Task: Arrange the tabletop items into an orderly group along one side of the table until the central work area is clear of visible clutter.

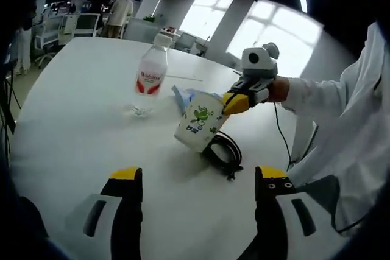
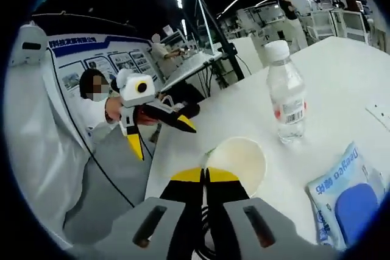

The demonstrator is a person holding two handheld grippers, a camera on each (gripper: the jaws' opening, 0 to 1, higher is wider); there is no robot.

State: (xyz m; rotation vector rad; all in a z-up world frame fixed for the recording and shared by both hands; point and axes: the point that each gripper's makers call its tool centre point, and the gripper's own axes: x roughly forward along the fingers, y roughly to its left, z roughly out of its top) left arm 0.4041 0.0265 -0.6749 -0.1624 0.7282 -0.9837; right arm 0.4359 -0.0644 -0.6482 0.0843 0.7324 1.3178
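A white paper cup point(image 1: 199, 121) with a green print leans tilted over the white table point(image 1: 79, 120). My right gripper point(image 1: 234, 103) is shut on its rim. In the right gripper view, the jaws point(image 2: 205, 176) pinch the cup's wall, with the cup's empty inside point(image 2: 239, 161) just beyond. My left gripper point(image 1: 198, 178) stands open, short of the cup, with nothing between its jaws. It also shows in the right gripper view as the left gripper point(image 2: 161, 135), open, off the table's edge. I cannot tell whether the cup's base touches the table.
A clear water bottle point(image 1: 150, 77) point(image 2: 286, 95) with a red label stands upright beyond the cup. A blue tissue packet point(image 1: 181, 97) point(image 2: 345, 194) lies beside the cup. A coiled black cable point(image 1: 223, 148) lies under it. People and desks fill the background.
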